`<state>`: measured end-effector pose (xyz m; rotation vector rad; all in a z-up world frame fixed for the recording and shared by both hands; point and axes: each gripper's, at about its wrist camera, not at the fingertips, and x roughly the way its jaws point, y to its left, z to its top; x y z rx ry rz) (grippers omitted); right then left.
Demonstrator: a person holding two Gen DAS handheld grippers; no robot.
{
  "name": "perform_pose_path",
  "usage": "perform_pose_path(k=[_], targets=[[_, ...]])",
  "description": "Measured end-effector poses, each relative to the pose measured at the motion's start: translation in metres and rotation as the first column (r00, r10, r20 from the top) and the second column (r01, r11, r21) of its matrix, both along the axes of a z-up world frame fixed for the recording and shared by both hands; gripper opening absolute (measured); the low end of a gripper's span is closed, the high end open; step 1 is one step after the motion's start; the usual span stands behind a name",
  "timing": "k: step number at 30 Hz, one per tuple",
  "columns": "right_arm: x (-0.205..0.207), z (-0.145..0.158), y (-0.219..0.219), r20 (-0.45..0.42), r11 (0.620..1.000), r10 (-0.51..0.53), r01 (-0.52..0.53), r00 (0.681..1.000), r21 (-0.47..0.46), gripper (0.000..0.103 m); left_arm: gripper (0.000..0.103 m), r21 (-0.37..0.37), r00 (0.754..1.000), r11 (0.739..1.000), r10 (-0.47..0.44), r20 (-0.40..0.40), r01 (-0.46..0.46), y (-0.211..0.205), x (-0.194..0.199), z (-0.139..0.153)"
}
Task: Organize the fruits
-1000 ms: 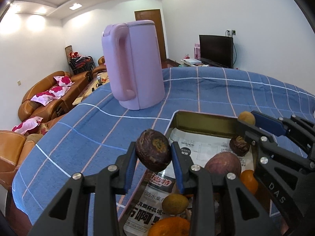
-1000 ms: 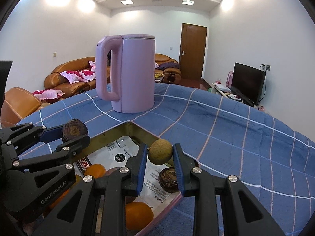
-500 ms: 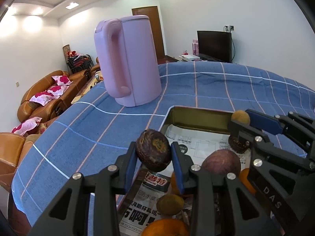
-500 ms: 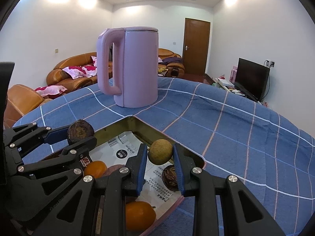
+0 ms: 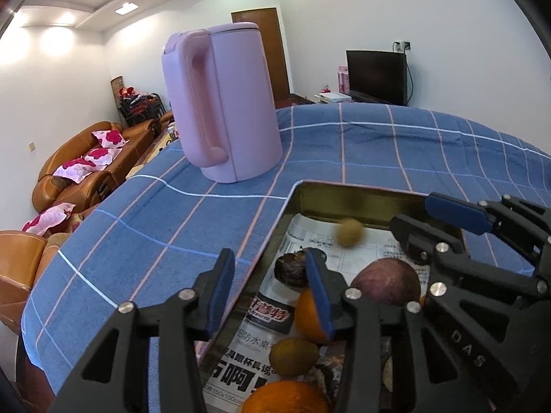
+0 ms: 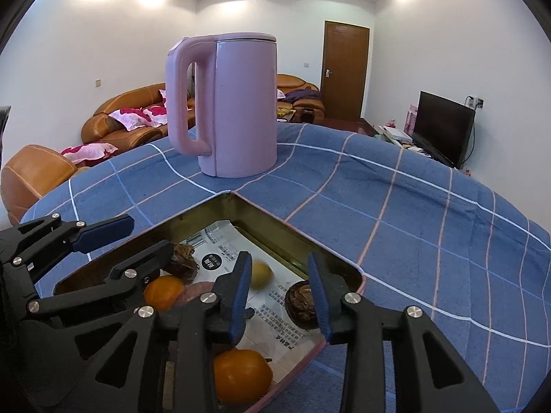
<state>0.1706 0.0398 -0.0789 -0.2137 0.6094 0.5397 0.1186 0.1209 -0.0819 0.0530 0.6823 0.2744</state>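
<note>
A shallow rectangular metal tray (image 5: 347, 201) lined with printed newspaper sits on the surface under a blue checked cloth (image 5: 396, 151), and its raised walls are likely there to keep the round fruit from rolling off. A tall lilac plastic kettle (image 5: 224, 103) stands upright at about eleven o'clock of the tray, apart from it. Both grippers hang above the tray, tilted down into it, which fits dropping fruit in, not picking it up. The left gripper (image 5: 272, 294) has just been opening: its blue-padded jaws stand apart with nothing between them, and the dark wrinkled brown fruit (image 5: 291, 270) lies on the paper beneath, near the tray's nine o'clock wall. The right gripper (image 6: 280, 296) has likewise just been opening and is released; the small yellow-green round fruit (image 6: 260, 274), blurred as if moving, is on the paper towards the tray's twelve o'clock wall, free of the pads. Also in the tray are a large purple round fruit (image 5: 385, 282), an orange citrus fruit (image 6: 163, 292), a second orange one (image 6: 241, 375), a second dark wrinkled fruit (image 6: 303, 304) and an olive-green round fruit (image 5: 292, 356). No fruit shows outside the tray in either view.
</note>
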Motion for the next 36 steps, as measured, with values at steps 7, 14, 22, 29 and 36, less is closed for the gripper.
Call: perform_pose_path(k=[7, 14, 22, 29, 36], targets=[[-0.002, 0.002, -0.003, 0.015, 1.000, -0.013, 0.013, 1.000, 0.003, 0.038, 0.058, -0.008, 1.000, 1.000, 0.012, 0.005, -0.012, 0.004, -0.003, -0.001], [-0.007, 0.006, -0.009, 0.048, 0.999, -0.024, 0.022, 0.999, 0.031, 0.039, 0.067, -0.012, 1.000, 1.000, 0.014, 0.018, -0.014, 0.007, -0.007, 0.001], [-0.015, 0.013, -0.019, 0.078, 0.997, -0.048, 0.043, 0.996, 0.062, 0.049, 0.070, -0.011, 0.999, 1.000, 0.007, 0.033, -0.007, 0.004, -0.016, 0.008], [-0.039, 0.033, -0.038, 0.118, 0.993, -0.084, 0.074, 0.989, 0.089, 0.052, 0.077, -0.023, 0.997, 1.000, 0.000, 0.077, 0.002, -0.001, -0.036, 0.018], [-0.074, 0.052, -0.064, 0.170, 0.990, -0.111, 0.094, 0.979, 0.108, 0.057, 0.081, -0.050, 0.991, 0.999, -0.012, 0.131, 0.019, -0.007, -0.056, 0.031]])
